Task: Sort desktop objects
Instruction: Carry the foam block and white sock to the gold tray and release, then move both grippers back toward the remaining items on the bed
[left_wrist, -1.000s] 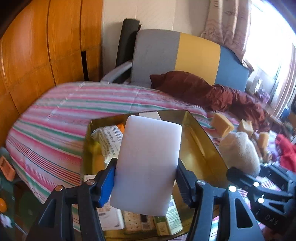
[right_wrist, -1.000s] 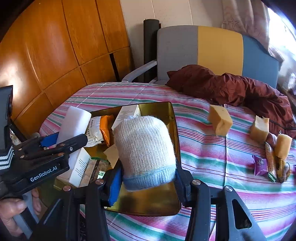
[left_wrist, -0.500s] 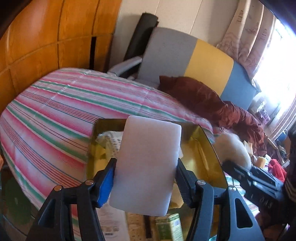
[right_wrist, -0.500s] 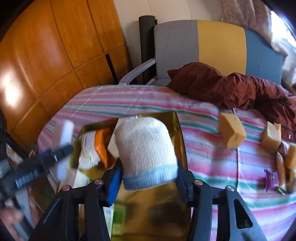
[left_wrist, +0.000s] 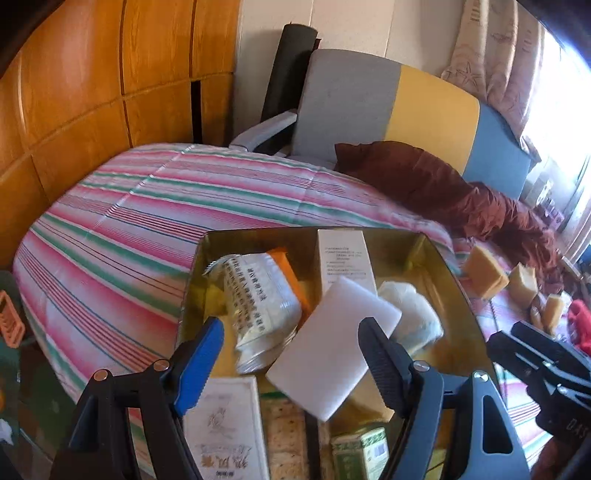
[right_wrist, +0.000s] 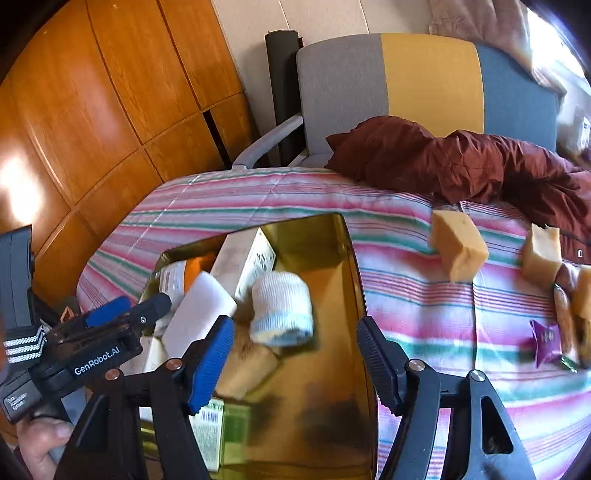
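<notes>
The white block (left_wrist: 332, 343) lay tilted in the gold tin (left_wrist: 458, 291), leaning on the packets under it, free of my left tongs (left_wrist: 291, 354). Their jaws were opening, well apart, with the block's near end between them but no pad touching it. The knit roll (right_wrist: 282, 308) lay on its side in the same tin, just beside the block, its blue-edged end toward me. My right tongs (right_wrist: 293, 354) hung over the tin behind it, jaws opening, nothing pressed between the pads.

Also in the tin: a printed packet (left_wrist: 258, 295) with an orange packet (left_wrist: 290, 275) under it, a tall white box (left_wrist: 345, 258) at the far side, a flat cream box (left_wrist: 225, 428) and a green box (left_wrist: 364, 452) near me.

The tin stood on the striped cloth (left_wrist: 122, 236). To its right, well apart from it, lay three yellow sponges; the nearest (right_wrist: 458, 243) stood tilted. A purple sachet (right_wrist: 546, 341) lay near the right edge. A maroon cloth (right_wrist: 461, 162) was heaped at the far side, against a chair (right_wrist: 391, 81).
</notes>
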